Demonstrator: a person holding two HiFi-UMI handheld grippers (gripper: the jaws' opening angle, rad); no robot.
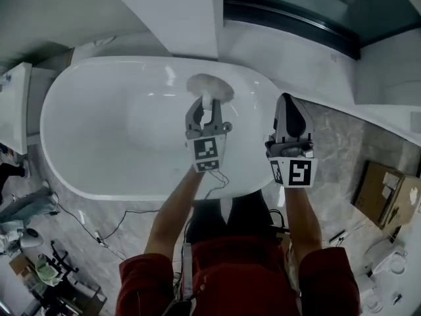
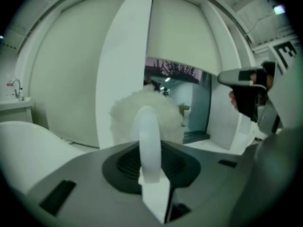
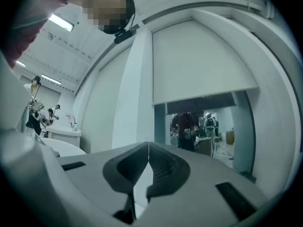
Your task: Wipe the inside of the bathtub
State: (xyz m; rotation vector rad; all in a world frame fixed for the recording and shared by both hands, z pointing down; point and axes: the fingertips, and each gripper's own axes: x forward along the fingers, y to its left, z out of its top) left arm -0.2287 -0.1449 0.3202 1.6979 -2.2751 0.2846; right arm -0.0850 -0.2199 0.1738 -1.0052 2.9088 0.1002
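Observation:
A white oval bathtub fills the middle of the head view. My left gripper hangs over the tub's right half, shut on the white handle of a fluffy white duster. Its fluffy head sticks out past the jaws, above the tub's far side. My right gripper is over the tub's right rim, shut with nothing between its jaws. In the right gripper view the jaws meet along a thin line.
A white washbasin counter stands left of the tub. Marble floor lies to the right, with a cardboard box on it. A white wall panel and dark window frame rise behind. Cables and clutter lie at bottom left.

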